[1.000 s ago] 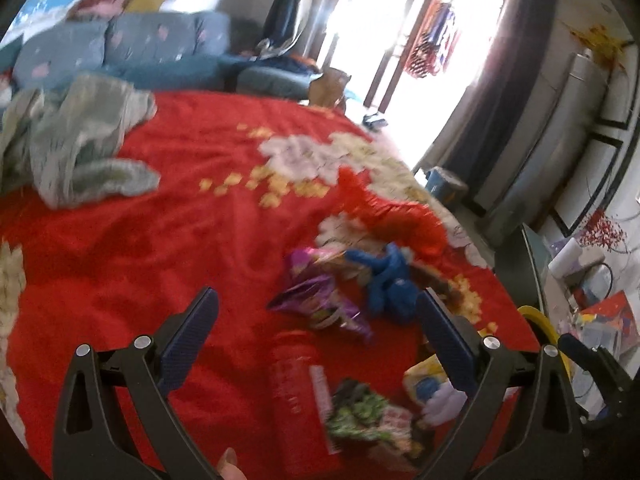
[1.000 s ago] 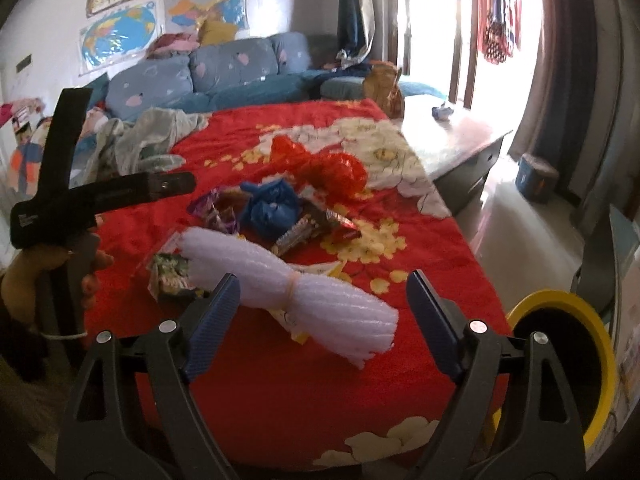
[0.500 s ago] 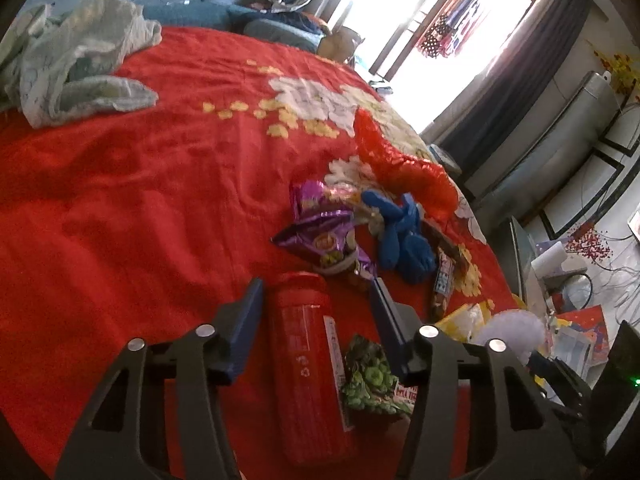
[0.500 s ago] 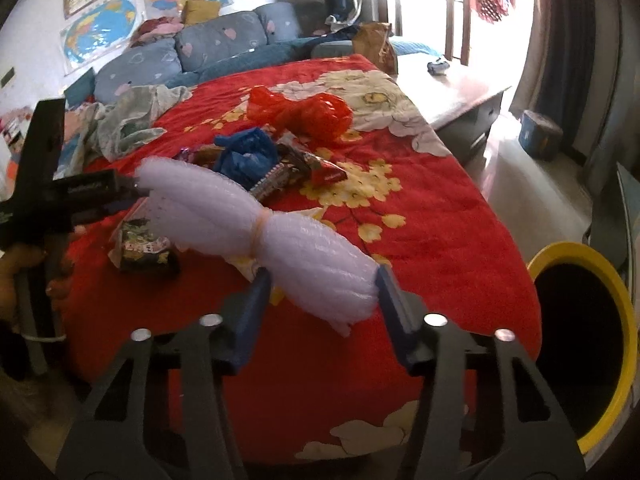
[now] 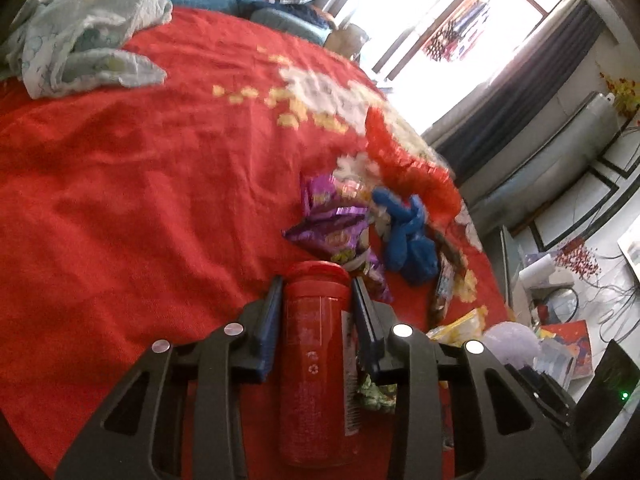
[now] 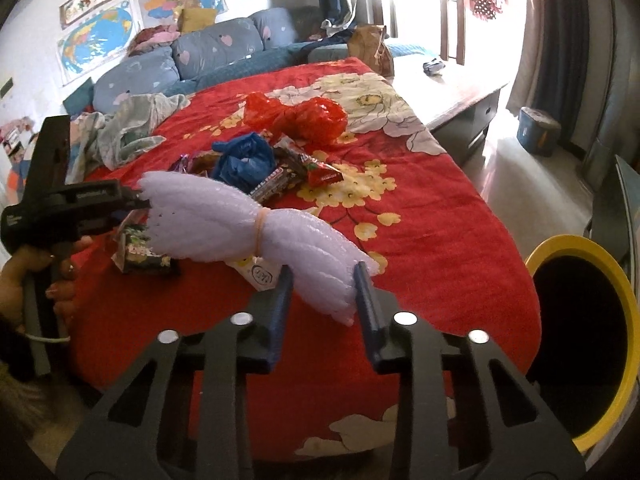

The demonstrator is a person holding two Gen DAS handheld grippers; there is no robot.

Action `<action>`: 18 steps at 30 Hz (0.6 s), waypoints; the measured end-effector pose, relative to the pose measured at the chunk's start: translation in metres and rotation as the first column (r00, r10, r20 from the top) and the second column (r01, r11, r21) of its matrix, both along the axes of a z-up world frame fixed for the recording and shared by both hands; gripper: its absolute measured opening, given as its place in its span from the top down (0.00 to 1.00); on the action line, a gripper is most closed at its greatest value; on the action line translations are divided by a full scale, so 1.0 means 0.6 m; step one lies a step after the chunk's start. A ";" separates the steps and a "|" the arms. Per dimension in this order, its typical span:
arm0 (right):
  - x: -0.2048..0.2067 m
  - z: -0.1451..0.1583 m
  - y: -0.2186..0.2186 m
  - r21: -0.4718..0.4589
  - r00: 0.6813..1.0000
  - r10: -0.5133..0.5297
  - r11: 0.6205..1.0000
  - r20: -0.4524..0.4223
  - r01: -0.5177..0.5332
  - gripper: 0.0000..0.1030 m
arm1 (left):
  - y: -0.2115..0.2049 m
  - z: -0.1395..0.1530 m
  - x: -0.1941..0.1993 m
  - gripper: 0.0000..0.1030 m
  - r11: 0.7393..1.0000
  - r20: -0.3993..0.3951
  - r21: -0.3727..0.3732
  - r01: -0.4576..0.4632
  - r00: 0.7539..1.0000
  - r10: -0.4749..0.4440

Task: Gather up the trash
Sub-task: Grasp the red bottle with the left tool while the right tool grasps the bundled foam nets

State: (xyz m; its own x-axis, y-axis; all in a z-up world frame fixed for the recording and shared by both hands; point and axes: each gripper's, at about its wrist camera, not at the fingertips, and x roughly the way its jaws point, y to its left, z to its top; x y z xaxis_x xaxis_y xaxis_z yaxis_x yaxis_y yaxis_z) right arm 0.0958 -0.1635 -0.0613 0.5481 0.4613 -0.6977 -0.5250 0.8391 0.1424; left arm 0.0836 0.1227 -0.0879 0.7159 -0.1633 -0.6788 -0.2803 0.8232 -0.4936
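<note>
Near the bed's [image 6: 420, 216] right edge, the right gripper [image 6: 324, 292] pinches crinkly foam [image 6: 248, 216]; the left gripper [image 5: 316, 304] clamps a smooth red bottle [image 5: 316, 360].

Red plastic bottle [image 5: 314, 356] lying lengthwise on red bedspread [image 5: 140, 184], white foam-net bundle [image 6: 248, 230] tied mid-length, snack wrappers [image 5: 336, 236] clustered nearby

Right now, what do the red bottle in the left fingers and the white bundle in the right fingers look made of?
Red bottle: probably glossy translucent plastic; it shows highlights, a moulded recycling mark and a paper-like label.

White bundle: looks like soft foam netting, matte and ribbed, pinched at the middle by a rubber band. It could be bubble wrap instead; the view leaves that open.
</note>
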 end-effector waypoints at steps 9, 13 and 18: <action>0.004 0.015 -0.014 0.037 0.999 -0.024 0.999 0.027 0.023 0.91 | 0.002 0.074 -0.020 0.69 0.999 0.143 0.032 -0.010 0.990 0.006; 0.003 0.031 -0.023 0.060 0.998 -0.037 0.998 0.051 0.034 0.91 | -0.013 0.106 -0.025 0.69 0.999 0.195 0.045 0.011 0.981 -0.020; 0.004 0.051 -0.035 0.089 0.996 -0.058 0.995 0.070 0.052 0.91 | -0.044 0.136 -0.025 0.69 0.996 0.235 0.070 0.053 0.970 -0.068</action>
